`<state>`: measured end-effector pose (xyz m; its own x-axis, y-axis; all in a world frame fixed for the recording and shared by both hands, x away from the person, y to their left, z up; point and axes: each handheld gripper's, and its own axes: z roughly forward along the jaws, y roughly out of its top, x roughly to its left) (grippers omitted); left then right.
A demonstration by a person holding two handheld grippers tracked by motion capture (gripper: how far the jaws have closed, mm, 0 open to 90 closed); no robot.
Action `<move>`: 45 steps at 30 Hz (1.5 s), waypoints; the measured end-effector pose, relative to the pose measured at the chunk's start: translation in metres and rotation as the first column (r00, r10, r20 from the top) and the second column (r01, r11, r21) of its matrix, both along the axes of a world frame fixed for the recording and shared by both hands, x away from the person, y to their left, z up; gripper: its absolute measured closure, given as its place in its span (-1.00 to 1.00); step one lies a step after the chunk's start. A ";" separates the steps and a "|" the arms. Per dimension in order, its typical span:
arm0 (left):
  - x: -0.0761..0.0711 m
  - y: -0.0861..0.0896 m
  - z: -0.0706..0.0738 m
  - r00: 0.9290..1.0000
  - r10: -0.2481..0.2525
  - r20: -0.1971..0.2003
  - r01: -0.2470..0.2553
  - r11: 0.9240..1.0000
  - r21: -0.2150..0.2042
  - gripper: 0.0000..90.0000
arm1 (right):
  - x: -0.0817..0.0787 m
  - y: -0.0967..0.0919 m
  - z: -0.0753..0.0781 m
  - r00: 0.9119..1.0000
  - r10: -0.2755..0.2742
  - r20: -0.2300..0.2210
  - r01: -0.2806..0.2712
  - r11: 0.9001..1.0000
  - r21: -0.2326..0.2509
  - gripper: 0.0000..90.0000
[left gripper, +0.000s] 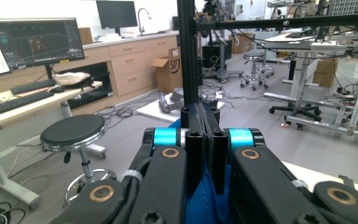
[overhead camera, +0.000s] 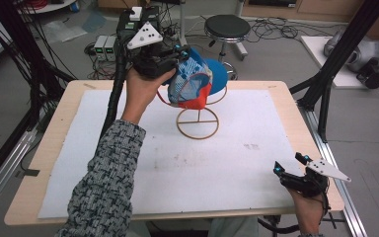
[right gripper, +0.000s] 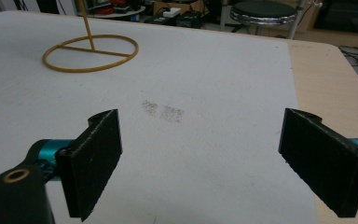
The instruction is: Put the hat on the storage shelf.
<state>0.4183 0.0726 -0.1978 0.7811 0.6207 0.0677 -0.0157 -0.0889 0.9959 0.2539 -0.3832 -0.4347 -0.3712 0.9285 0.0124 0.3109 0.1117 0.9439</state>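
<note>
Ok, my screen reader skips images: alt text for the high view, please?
The left gripper is shut on a blue cap over a wire stand on a white mat. The right gripper rests open near the mat's right edge.

Your left sleeve (overhead camera: 103,182) is a black-and-white speckled knit, and your right wrist is bare. Each claw is black, with cyan fittings at the jaw bases, brass-coloured pivot pins (left gripper: 170,152) on the links and a grey three-cornered plate (overhead camera: 144,35) dotted with small dark holes on top. A thick black cable (overhead camera: 113,94) trails from the left claw (overhead camera: 175,55); the right claw (right gripper: 200,163) carries flat black pads (right gripper: 98,158).
</note>
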 end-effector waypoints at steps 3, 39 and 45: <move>0.004 -0.003 -0.006 1.000 0.000 -0.014 0.000 1.000 0.007 0.97 | 0.000 0.000 0.000 1.000 0.003 0.004 -0.003 1.000 -0.004 -0.73; 0.046 -0.024 -0.050 0.997 0.017 -0.074 -0.016 1.000 0.013 0.97 | 0.001 -0.002 -0.002 1.000 0.011 -0.011 -0.011 1.000 0.007 -0.72; 0.051 -0.024 -0.054 0.997 0.021 -0.080 -0.021 1.000 0.002 0.97 | 0.002 -0.002 -0.002 1.000 0.014 -0.012 -0.014 1.000 0.000 -0.72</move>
<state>0.4696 0.0491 -0.2515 0.7709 0.6370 0.0066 0.0654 -0.0895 0.9938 0.2556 -0.3851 -0.4366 -0.3838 0.9233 0.0168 0.3207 0.1162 0.9400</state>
